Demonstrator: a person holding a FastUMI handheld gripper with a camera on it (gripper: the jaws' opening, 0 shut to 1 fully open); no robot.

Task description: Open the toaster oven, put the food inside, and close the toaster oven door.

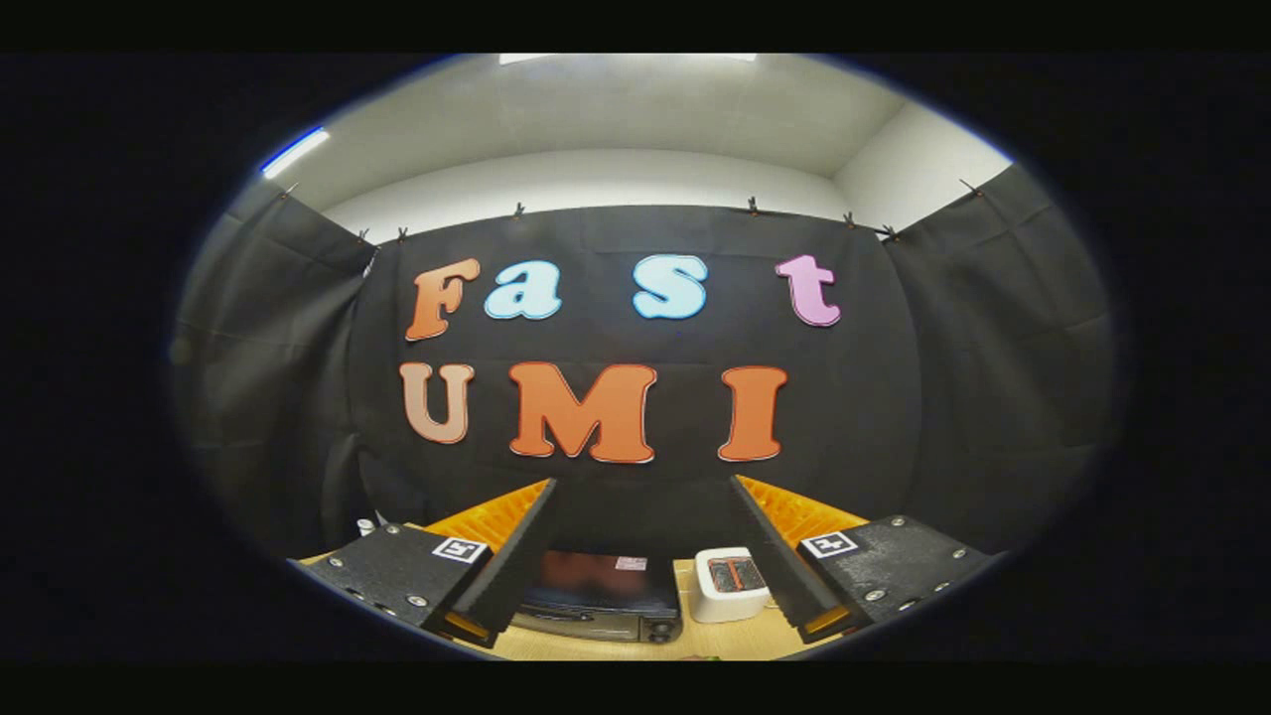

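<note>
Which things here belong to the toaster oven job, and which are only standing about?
For the job:
- toaster oven, door shut, beyond the fingers
- tongs, open, holding nothing

Standing about:
- white toaster, beside the oven
- small white thing, too small to tell

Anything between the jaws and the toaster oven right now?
Nothing visible. The gripper is open and holds nothing; the toaster oven sits on the table ahead, seen through the gap, door shut. A small white toaster stands beside it, off the path.

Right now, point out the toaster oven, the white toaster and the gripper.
toaster oven point(596, 586), gripper view, dark top panel.
white toaster point(732, 586), gripper view, slotted top.
gripper point(640, 556), gripper view, open gap midway between fingertips.
</note>
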